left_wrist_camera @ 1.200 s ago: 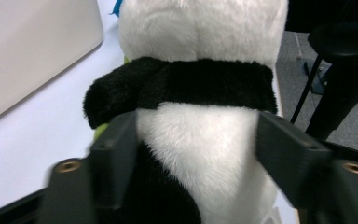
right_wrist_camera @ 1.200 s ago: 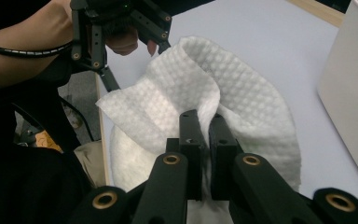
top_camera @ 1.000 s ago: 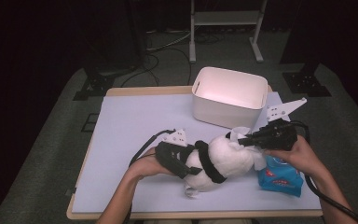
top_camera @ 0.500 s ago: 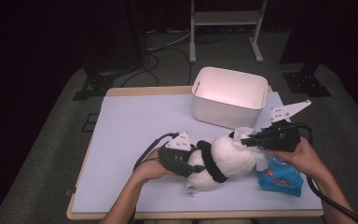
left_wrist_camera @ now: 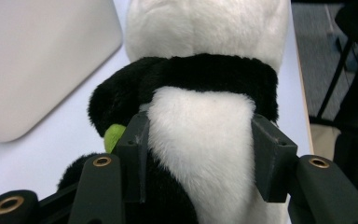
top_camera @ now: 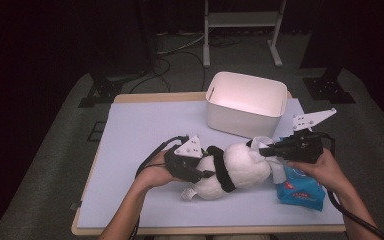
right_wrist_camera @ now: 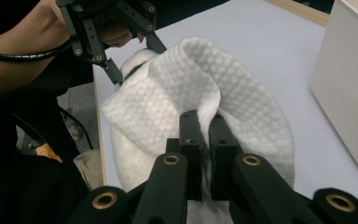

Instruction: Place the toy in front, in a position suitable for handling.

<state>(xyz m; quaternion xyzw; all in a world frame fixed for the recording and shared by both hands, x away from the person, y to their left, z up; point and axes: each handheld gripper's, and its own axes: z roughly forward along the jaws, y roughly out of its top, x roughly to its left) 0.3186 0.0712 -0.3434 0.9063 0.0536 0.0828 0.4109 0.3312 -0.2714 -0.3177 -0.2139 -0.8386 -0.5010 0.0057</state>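
A black-and-white plush panda (top_camera: 240, 167) lies on its side on the pale mat, near the front of the table. My left gripper (top_camera: 207, 172) comes at it from the left. Its jaws have just been closing, and in the left gripper view the pads (left_wrist_camera: 137, 140) press into the panda's white body (left_wrist_camera: 200, 140) below the black band. From the right, my right gripper (top_camera: 262, 150) is shut on a white textured wipe (right_wrist_camera: 186, 79), draped over the panda's head end. In the right gripper view the jaws (right_wrist_camera: 204, 123) pinch the wipe's fold.
A white rectangular bin (top_camera: 245, 102) stands behind the panda at the back right. A blue wipes packet (top_camera: 300, 187) lies under my right hand near the front right edge. The mat (top_camera: 145, 125) is bare to the left.
My left gripper has slid a little to the right onto the panda and its jaws have narrowed around the body. The right gripper and its wipe have stayed put.
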